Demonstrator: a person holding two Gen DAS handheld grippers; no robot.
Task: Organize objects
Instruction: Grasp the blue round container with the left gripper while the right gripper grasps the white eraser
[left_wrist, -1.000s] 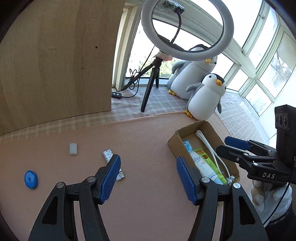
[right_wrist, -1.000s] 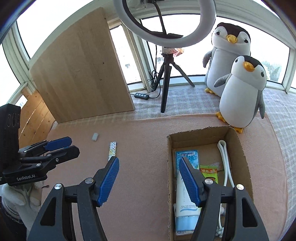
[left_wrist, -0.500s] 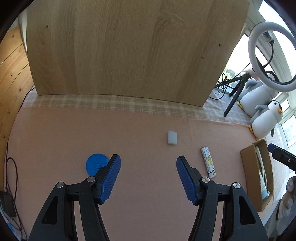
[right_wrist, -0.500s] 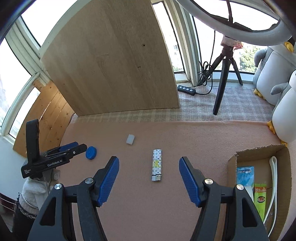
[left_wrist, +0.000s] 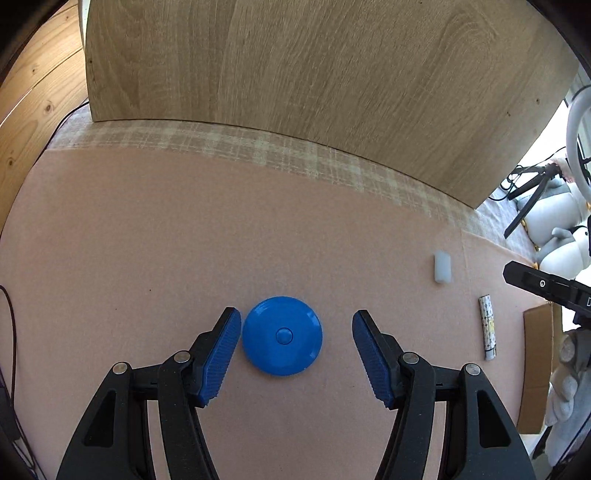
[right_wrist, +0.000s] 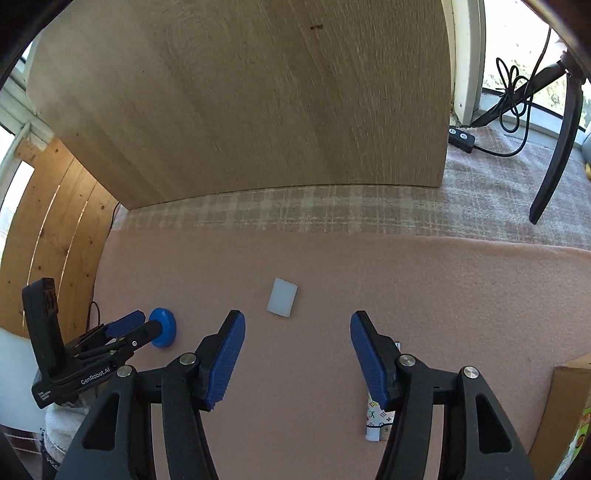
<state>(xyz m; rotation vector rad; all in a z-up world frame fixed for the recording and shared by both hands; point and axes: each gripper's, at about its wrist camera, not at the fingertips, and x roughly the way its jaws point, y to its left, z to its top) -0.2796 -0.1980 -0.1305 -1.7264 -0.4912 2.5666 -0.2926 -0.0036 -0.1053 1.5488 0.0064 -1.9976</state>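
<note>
A round blue disc (left_wrist: 282, 336) lies flat on the pink mat between the fingers of my open left gripper (left_wrist: 295, 350), close to the left finger. From the right wrist view the same blue disc (right_wrist: 164, 326) shows at the tips of the left gripper (right_wrist: 138, 326). A small white block (right_wrist: 282, 302) lies just ahead of my open right gripper (right_wrist: 297, 358), which holds nothing. A patterned white tube (right_wrist: 376, 417) lies partly hidden under its right finger. The white block (left_wrist: 442, 266) and the tube (left_wrist: 488, 326) also lie right of the left gripper.
A large wooden board (left_wrist: 314, 81) stands upright behind the mat. A cardboard box (left_wrist: 537, 365) sits at the right edge, its flap (right_wrist: 557, 410) near my right gripper. A tripod leg (right_wrist: 554, 147), a cable with switch (right_wrist: 461, 138) and plush penguins (left_wrist: 561, 247) stand beyond on checked cloth.
Both grippers swung left, away from the box. The left one closed in on the blue disc, which now lies between its fingers. The right one came up to the white block and the tube.
</note>
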